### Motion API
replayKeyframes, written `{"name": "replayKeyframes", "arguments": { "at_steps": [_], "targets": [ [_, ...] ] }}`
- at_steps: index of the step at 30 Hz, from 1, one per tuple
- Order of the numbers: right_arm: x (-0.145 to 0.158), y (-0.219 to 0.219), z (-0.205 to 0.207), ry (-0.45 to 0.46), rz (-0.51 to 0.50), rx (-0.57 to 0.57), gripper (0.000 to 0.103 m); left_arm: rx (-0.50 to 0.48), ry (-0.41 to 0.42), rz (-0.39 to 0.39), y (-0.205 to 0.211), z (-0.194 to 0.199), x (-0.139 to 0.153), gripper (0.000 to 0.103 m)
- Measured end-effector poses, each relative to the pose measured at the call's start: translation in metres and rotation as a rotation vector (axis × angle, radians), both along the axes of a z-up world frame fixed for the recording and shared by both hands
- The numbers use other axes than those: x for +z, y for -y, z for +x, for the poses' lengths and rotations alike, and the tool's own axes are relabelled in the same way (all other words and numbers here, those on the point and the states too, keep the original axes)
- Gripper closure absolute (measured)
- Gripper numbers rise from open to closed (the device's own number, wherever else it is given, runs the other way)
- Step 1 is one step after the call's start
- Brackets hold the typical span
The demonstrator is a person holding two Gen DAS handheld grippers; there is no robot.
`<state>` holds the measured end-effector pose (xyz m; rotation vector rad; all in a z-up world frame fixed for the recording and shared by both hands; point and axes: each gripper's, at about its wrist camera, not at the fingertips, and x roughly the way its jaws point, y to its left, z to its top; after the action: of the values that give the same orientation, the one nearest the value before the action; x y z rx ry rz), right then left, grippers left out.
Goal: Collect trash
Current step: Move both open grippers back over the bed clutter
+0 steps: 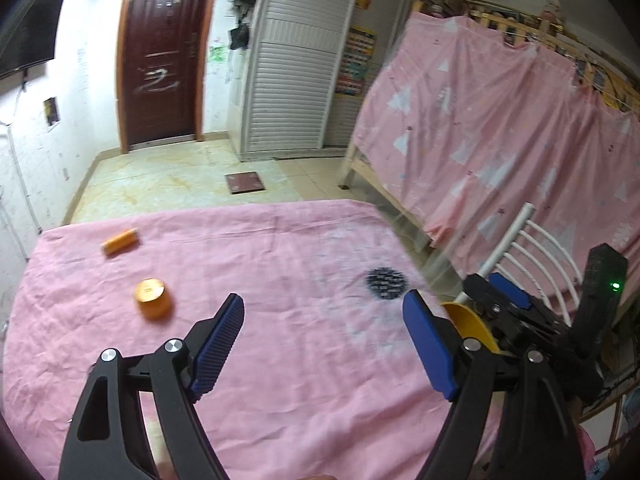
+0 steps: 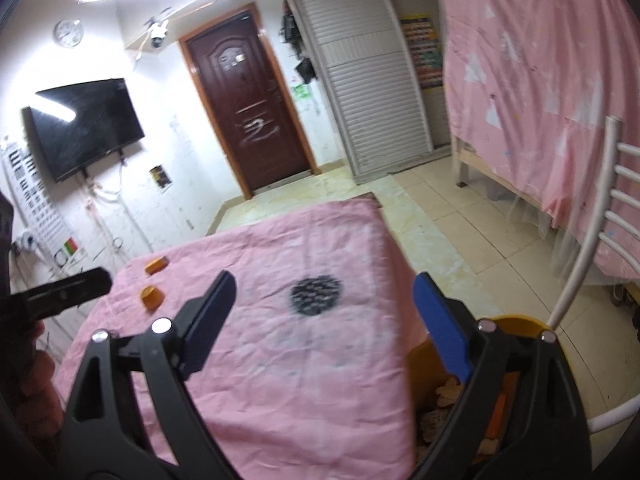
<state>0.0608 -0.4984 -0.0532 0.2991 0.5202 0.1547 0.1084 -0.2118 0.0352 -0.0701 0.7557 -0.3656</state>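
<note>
Both tools hung spread and empty over the pink-clothed table [image 1: 280, 360]: my left tool [image 1: 324, 344] faced the orange cap [image 1: 153, 298] and the orange tube [image 1: 121, 242] near the far-left corner, and my right tool [image 2: 324, 328] sat beside the yellow bin [image 2: 516, 322] at the table's right edge. Both pieces looked blurred, perhaps rounded; a hasty pinch could roll them off.

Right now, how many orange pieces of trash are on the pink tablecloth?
2. An orange tube-shaped piece lies near the far left corner; an orange round cap-like piece sits just nearer. The claws could hide others closer in.
</note>
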Motion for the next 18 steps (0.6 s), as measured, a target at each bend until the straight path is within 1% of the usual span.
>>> {"name": "replayKeyframes", "arguments": {
  "at_steps": [2, 4, 11, 13, 18],
  "targets": [
    [0.001, -0.015, 0.001, -0.002, -0.02, 0.032, 0.016, 0.022, -0.002, 0.013, -0.013, -0.001, -0.002, 0.028],
    [0.001, -0.03, 0.001, -0.005, -0.026, 0.066, 0.013, 0.047, -0.004, 0.025, -0.027, -0.003, -0.003, 0.028],
    [-0.001, -0.078, 0.001, -0.017, -0.058, 0.182, 0.011, 0.126, -0.024, 0.029, -0.083, -0.004, -0.008, 0.028],
    [-0.003, -0.092, 0.0, -0.021, -0.076, 0.209, 0.01, 0.143, -0.032, 0.034, -0.096, -0.004, -0.011, 0.028],
    [-0.005, -0.117, -0.001, -0.03, -0.092, 0.267, 0.009, 0.19, -0.066, 0.046, -0.126, -0.004, -0.023, 0.028]
  ]
}}
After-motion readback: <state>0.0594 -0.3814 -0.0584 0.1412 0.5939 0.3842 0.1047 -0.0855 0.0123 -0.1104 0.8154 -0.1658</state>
